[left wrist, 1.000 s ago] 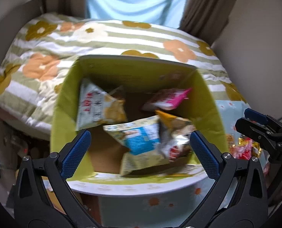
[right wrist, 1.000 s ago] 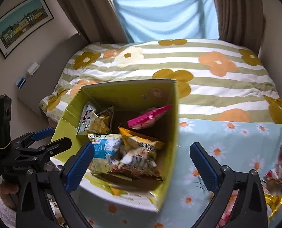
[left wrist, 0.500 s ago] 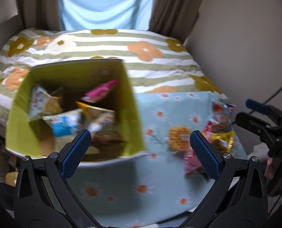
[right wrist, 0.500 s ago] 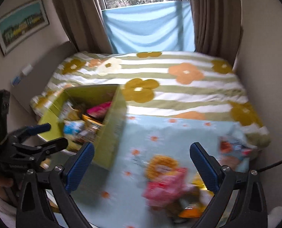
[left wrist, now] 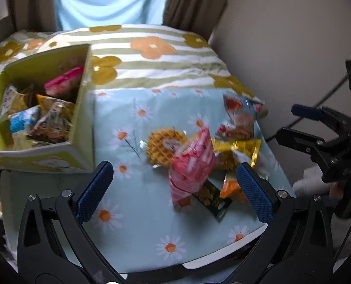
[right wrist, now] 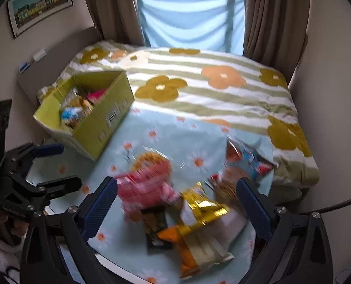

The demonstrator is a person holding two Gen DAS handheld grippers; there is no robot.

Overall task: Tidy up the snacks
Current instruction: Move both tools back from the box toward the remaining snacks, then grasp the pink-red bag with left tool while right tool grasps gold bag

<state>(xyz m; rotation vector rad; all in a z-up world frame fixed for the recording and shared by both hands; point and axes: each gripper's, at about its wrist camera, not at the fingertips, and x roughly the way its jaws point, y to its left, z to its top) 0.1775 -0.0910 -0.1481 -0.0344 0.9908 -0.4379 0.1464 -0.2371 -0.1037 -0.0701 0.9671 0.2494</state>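
Green box [left wrist: 80,127] beside loose snack packets [left wrist: 192,165], flowered quilt [right wrist: 199,82] behind, both tools [left wrist: 175,187] [right wrist: 176,201] agape, empty.

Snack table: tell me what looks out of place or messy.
A loose heap of packets is outside the green box: a pink bag propped up on a waffle pack, a gold pack, a dark bar, an orange pack. One packet lies at the table's far edge. Both grippers are open, holding nothing.

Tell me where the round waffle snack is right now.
The waffle snack lies on the daisy-print cloth, centre of the left wrist view, right of the yellow-green box, its right part tucked under the pink packet.
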